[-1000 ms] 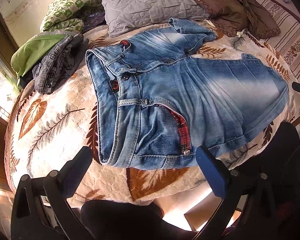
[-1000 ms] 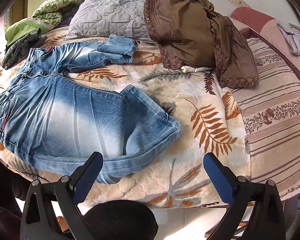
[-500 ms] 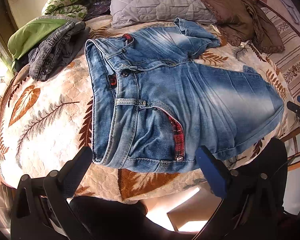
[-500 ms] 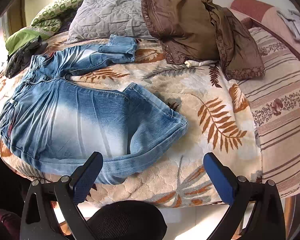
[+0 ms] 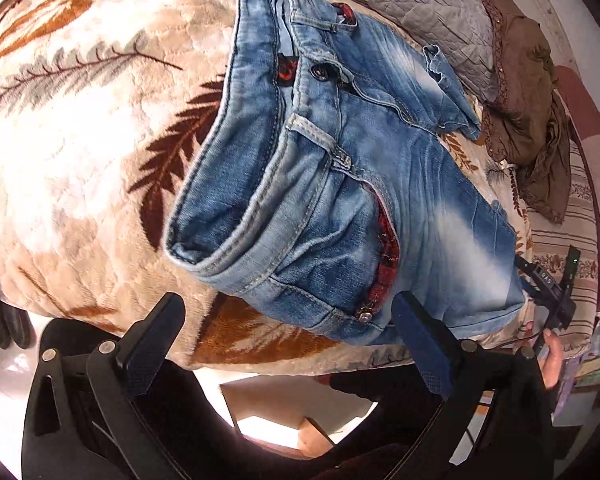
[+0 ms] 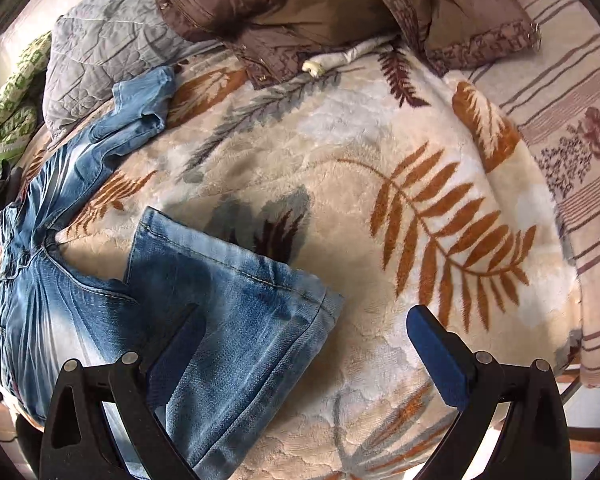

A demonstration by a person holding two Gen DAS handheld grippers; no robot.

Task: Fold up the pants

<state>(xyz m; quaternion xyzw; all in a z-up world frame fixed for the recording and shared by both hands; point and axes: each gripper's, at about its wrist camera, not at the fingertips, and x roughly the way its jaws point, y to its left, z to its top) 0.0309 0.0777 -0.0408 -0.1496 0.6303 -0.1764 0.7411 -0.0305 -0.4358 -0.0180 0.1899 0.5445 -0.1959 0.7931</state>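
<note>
One pair of jeans point(image 5: 380, 184), spread on the leaf-print blanket point(image 5: 80, 140) | one grey pillow point(image 6: 112, 52), one brown jacket point(image 6: 300, 0) beyond | my left gripper point(image 5: 292, 344) gapes, empty, just below the waistband | my right gripper point(image 6: 308, 344) gapes, empty, over the near leg's hem point(image 6: 324, 312).

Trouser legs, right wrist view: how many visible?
2. The near leg lies doubled back just ahead of the right hand-held gripper; the far leg stretches toward the grey pillow, cuff bunched.
</note>
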